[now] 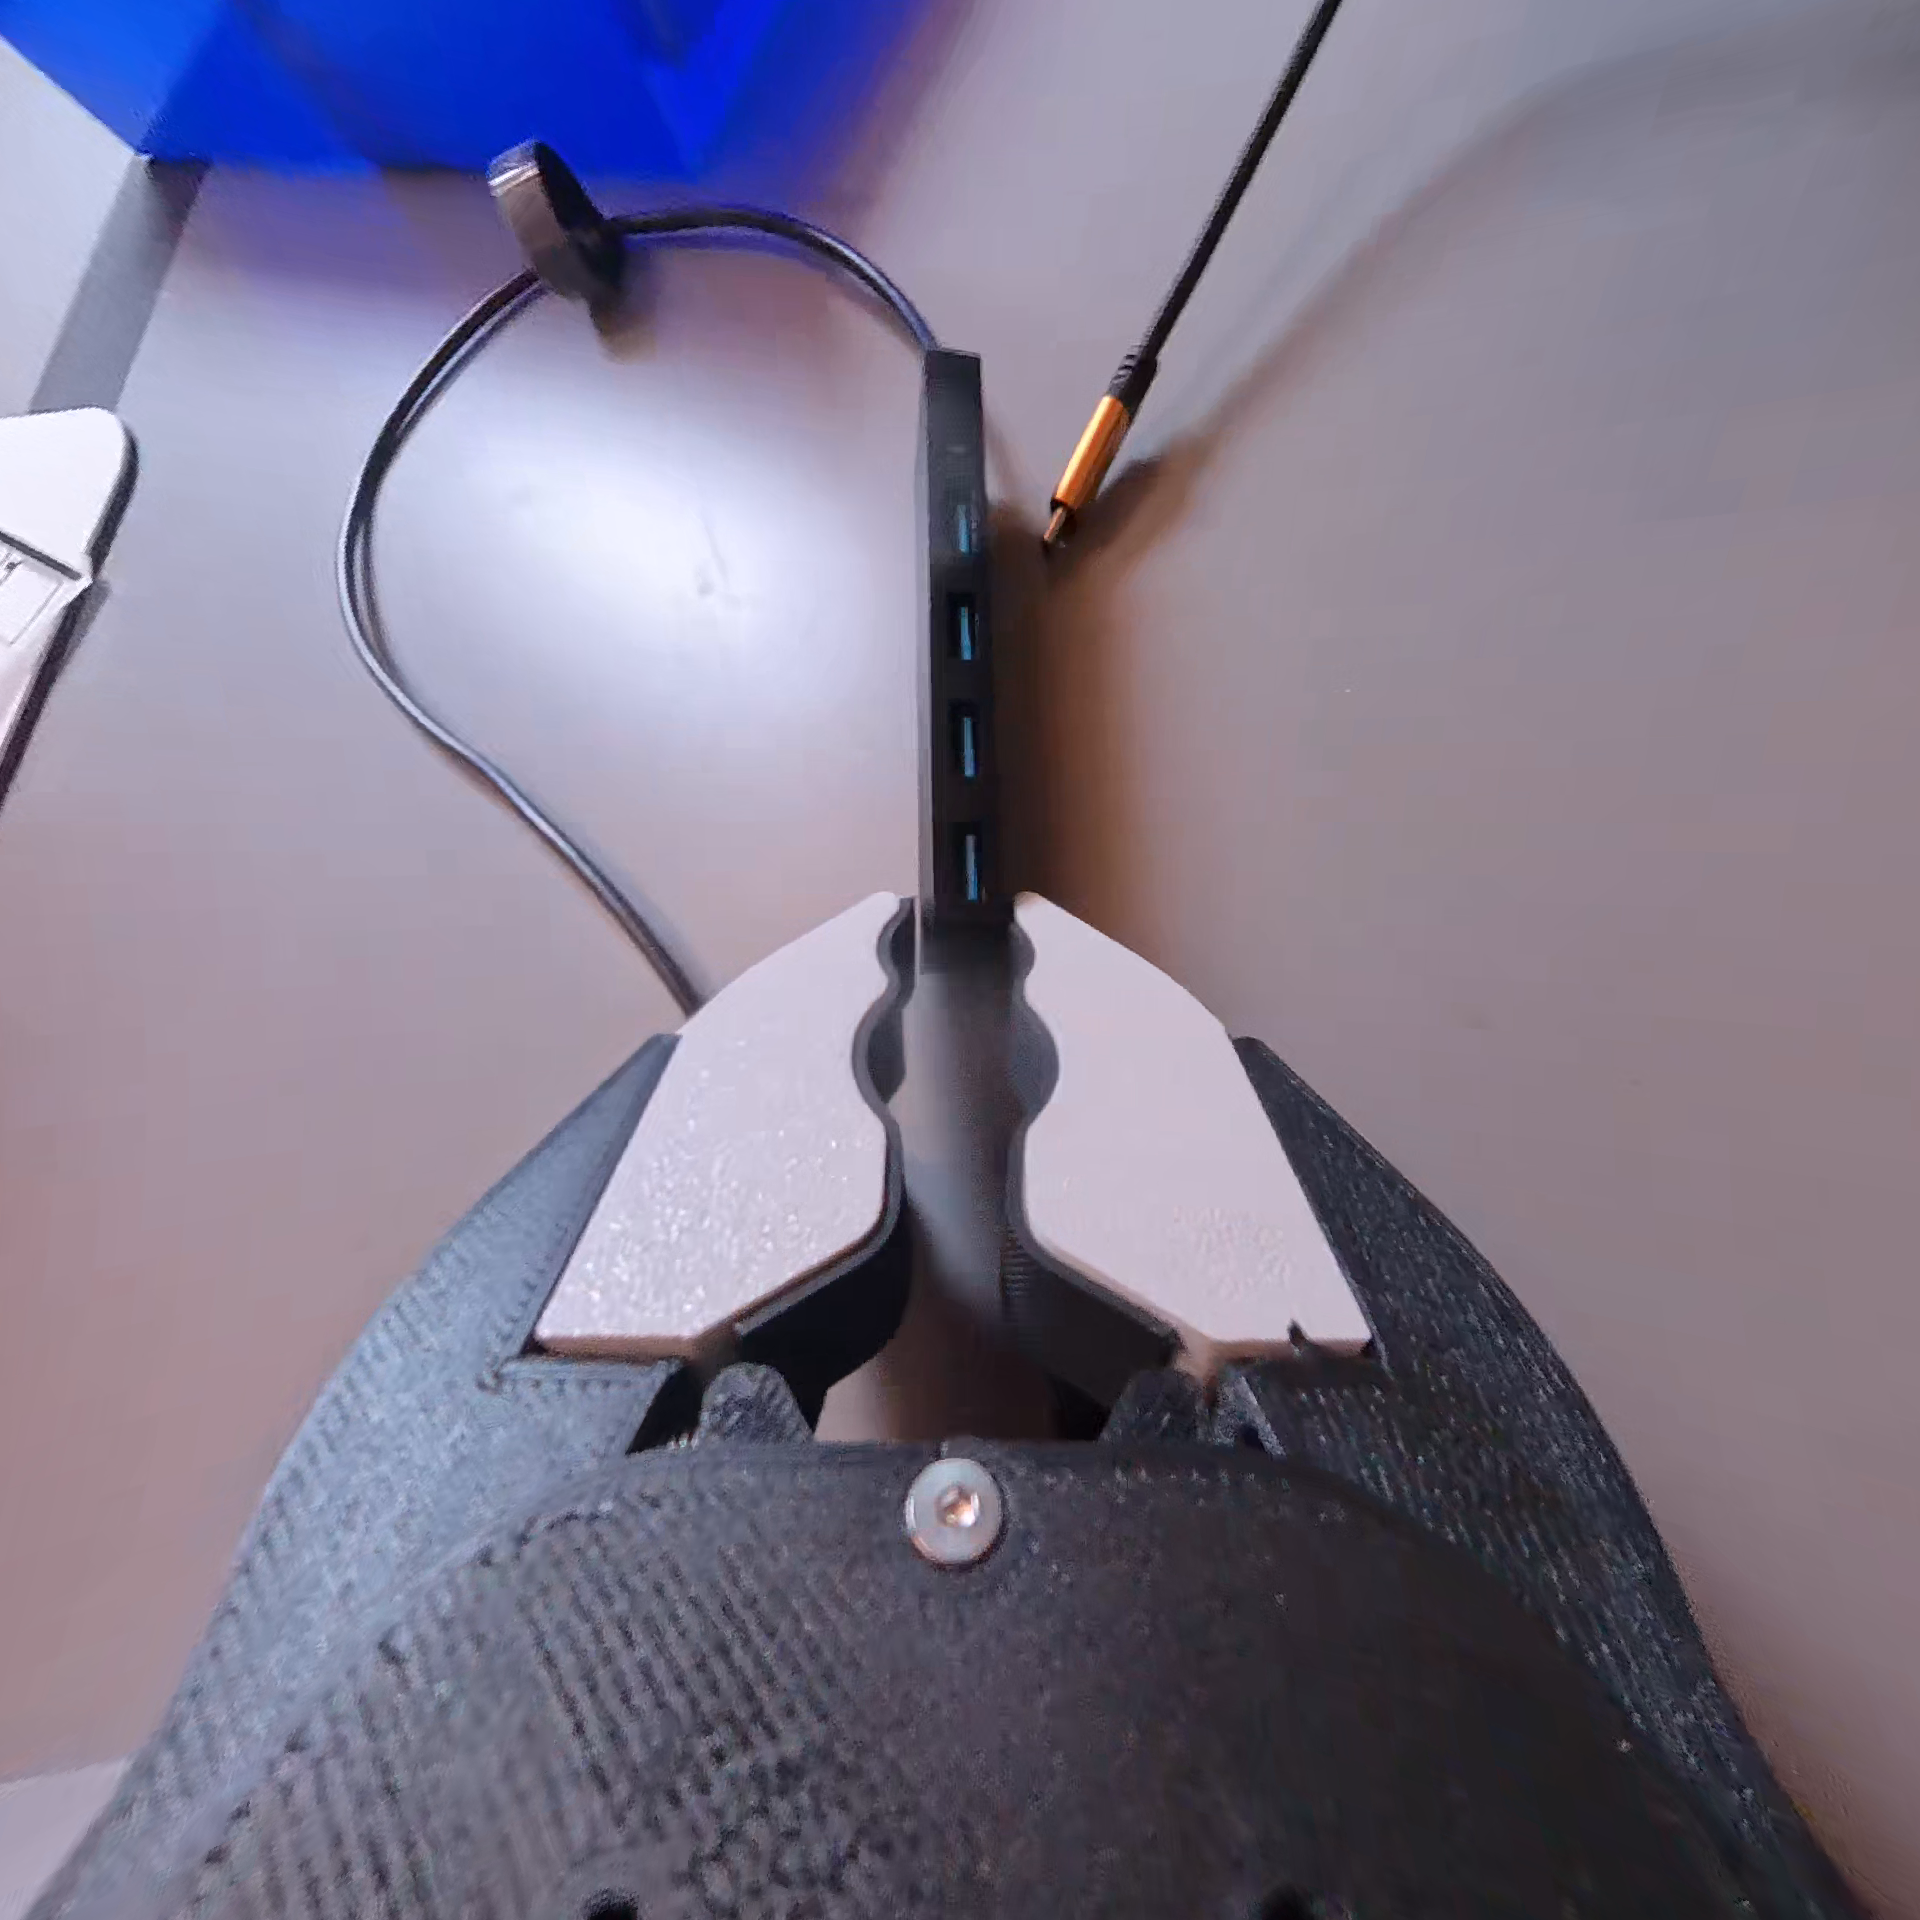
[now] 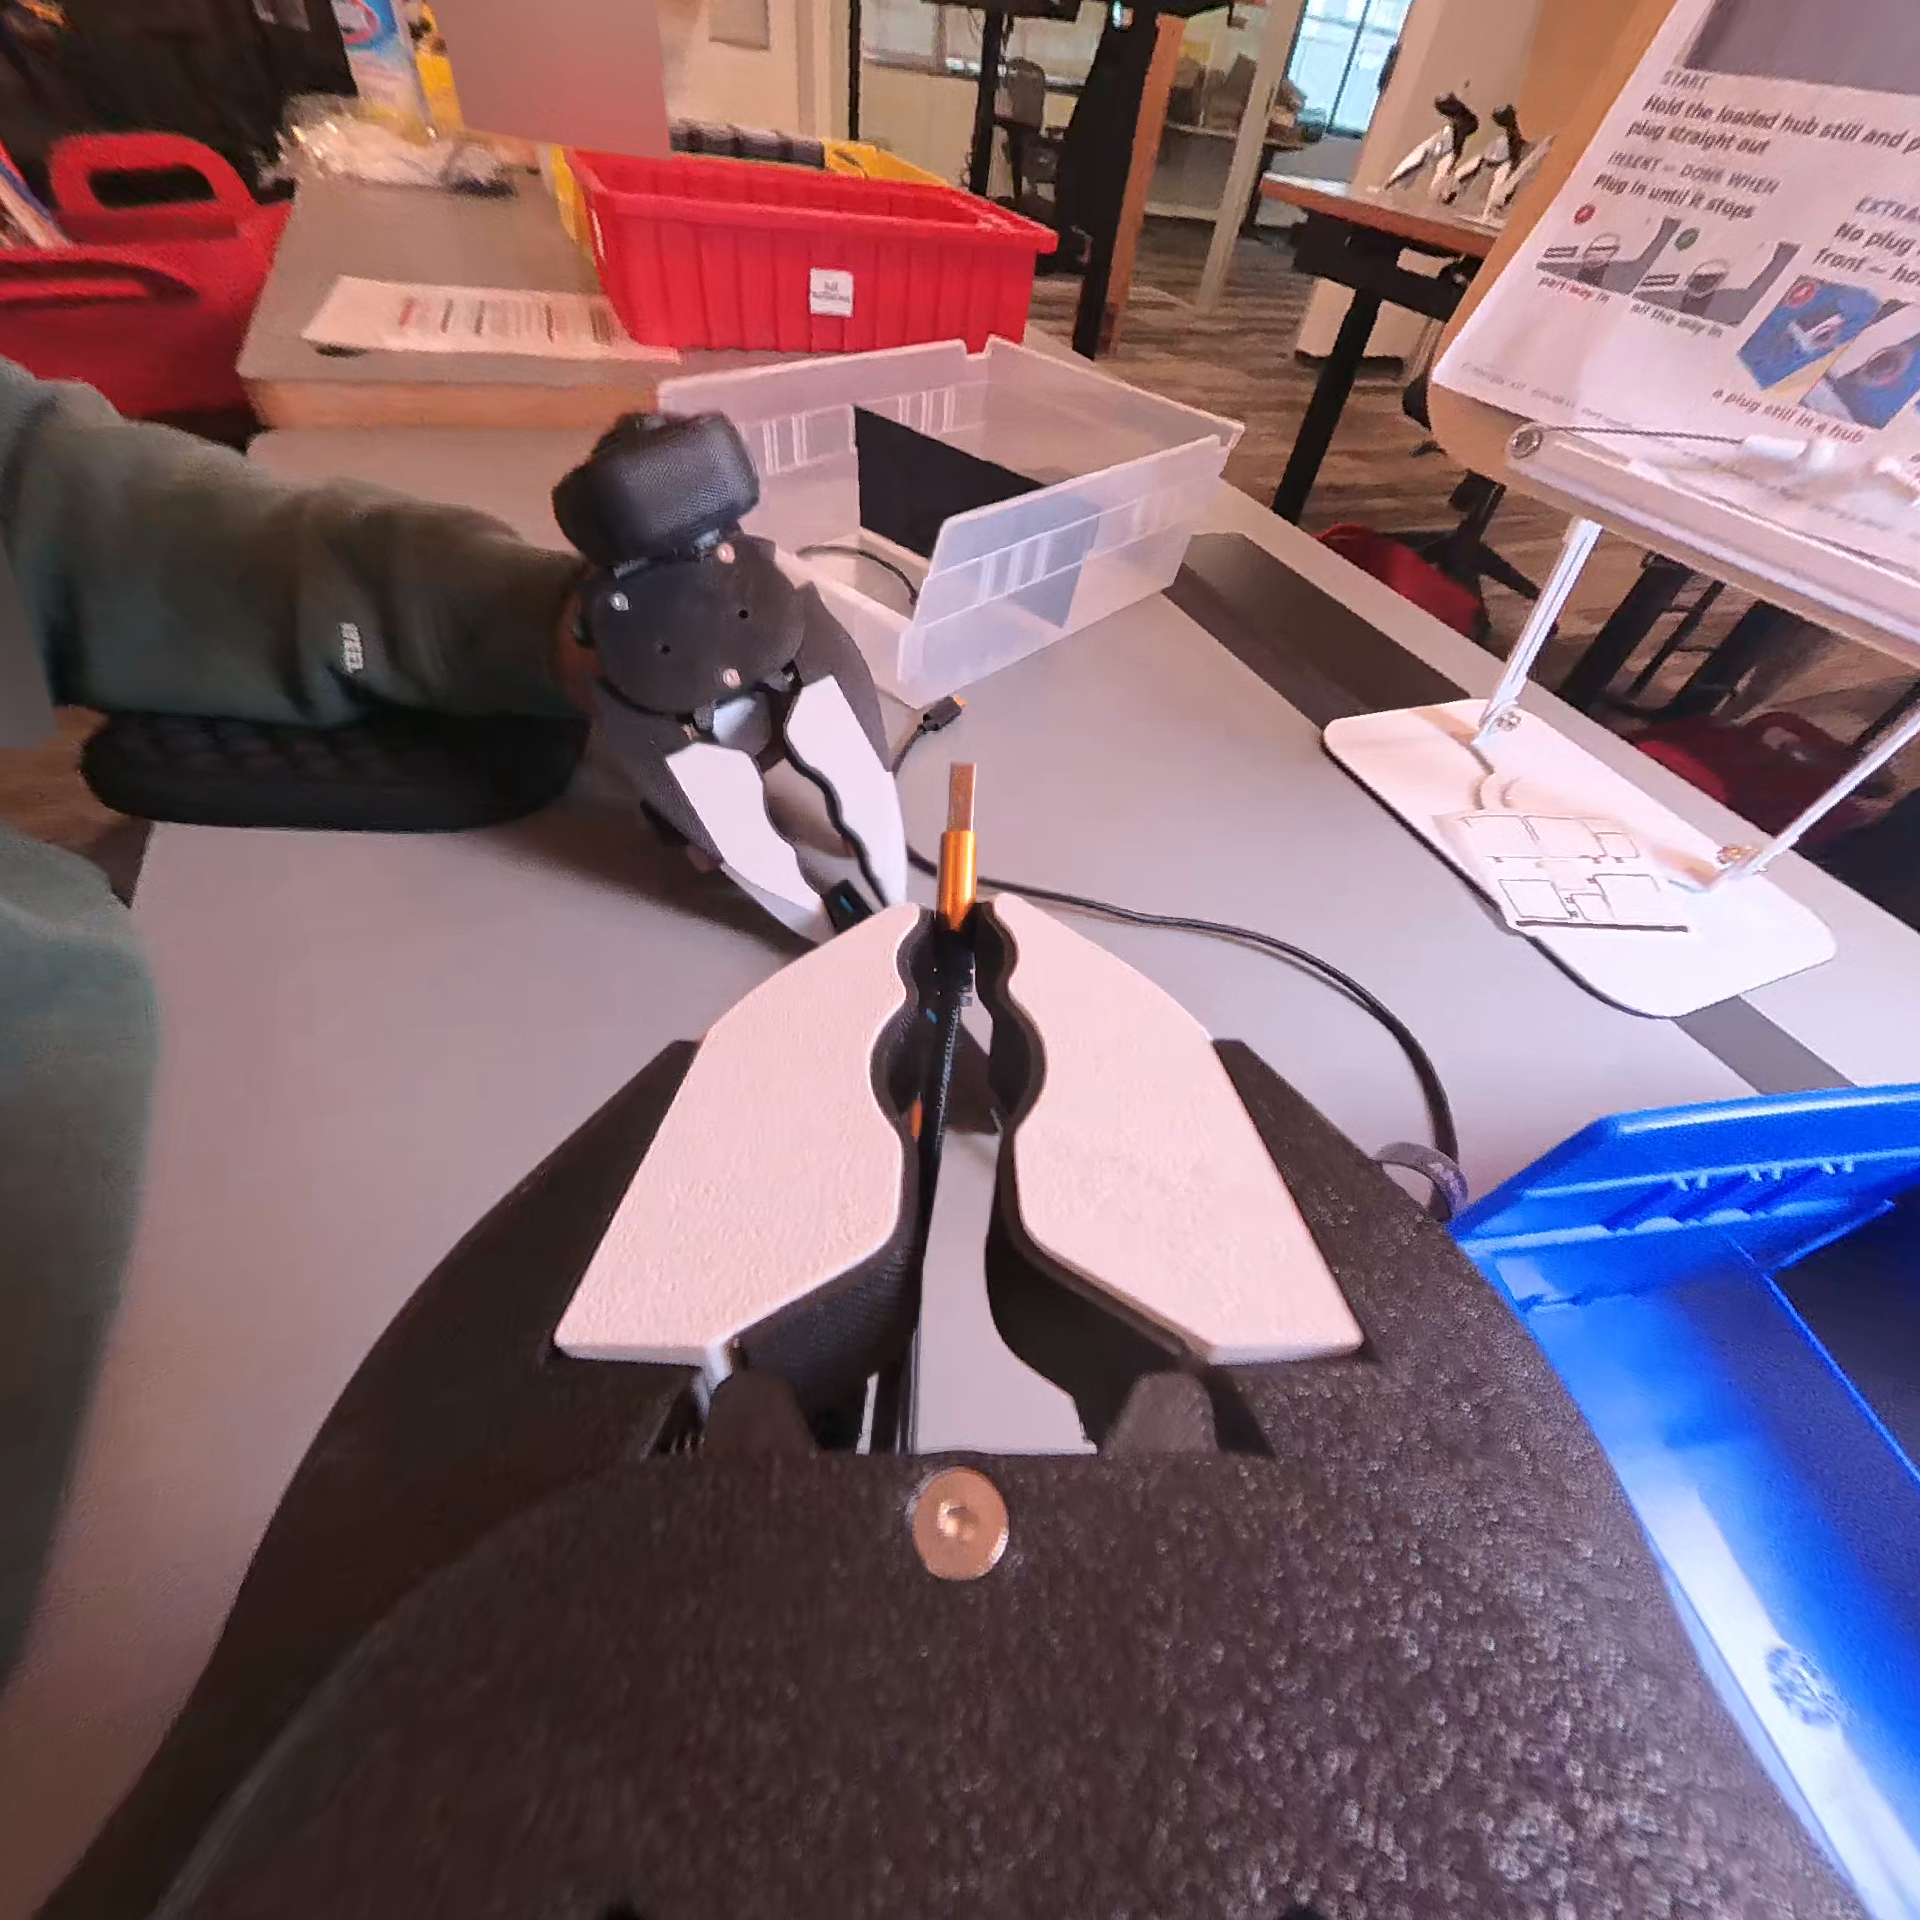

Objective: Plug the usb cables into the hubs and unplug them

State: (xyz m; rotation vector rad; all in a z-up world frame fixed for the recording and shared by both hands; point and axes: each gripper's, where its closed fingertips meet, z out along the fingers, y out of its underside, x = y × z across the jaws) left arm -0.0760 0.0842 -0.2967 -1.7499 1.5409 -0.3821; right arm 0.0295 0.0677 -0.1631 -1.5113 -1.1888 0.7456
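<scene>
My left gripper point(image 1: 961, 909) is shut on the near end of a black USB hub point(image 1: 961, 665). It holds the hub on edge, with the row of blue ports facing up. The hub's black cable point(image 1: 364, 540) loops left to its own plug point(image 1: 545, 203). An orange-sleeved plug point(image 1: 1091, 457) with a small tip lies just right of the hub's far half. My right gripper point(image 2: 956, 914) is shut on the orange USB-A plug point(image 2: 956, 862), metal tip pointing forward. The left gripper point(image 2: 842, 914) with the hub point(image 2: 844, 899) is just ahead and to the left.
A blue bin point(image 2: 1714, 1299) stands at the right, and it also shows beyond the hub in the left wrist view point(image 1: 447, 83). A clear bin point(image 2: 1039, 540) and a red bin point(image 2: 800, 249) stand farther back. A white stand's base point(image 2: 1558, 862) lies at the right. A person's sleeve point(image 2: 260, 592) reaches in from the left.
</scene>
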